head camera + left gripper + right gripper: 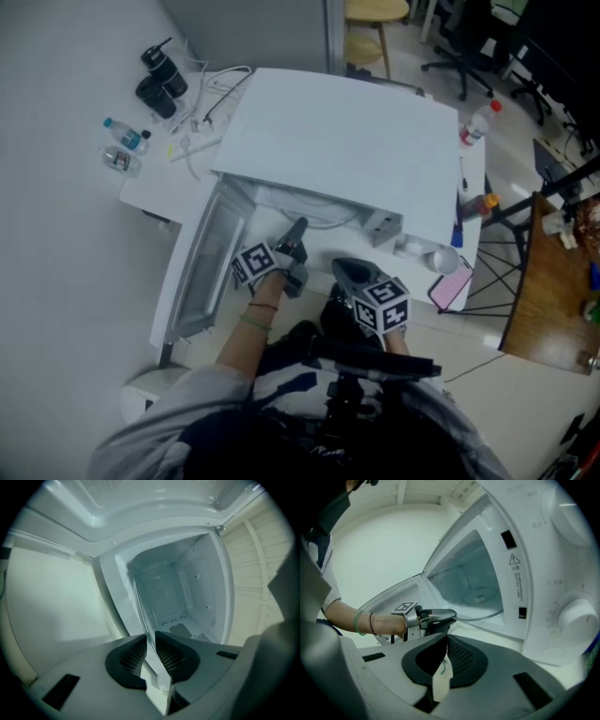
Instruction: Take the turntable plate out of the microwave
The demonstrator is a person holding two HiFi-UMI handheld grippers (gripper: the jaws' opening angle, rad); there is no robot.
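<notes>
Turntable plate (480,596) lies inside the open microwave (347,141) at mid-frame, its near rim pinched between the jaws of the left gripper (150,645) (the glass shows edge-on there). The right gripper (444,641), jaws pressed together on nothing, hangs outside, lower right.

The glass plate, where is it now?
In the right gripper view, the glass plate sits inside the open microwave, its near rim pinched by the left gripper at the doorway.

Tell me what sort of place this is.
Probably an office or lab workroom: swivel office chairs stand behind, and the microwave sits on a white table beside a power strip.
</notes>
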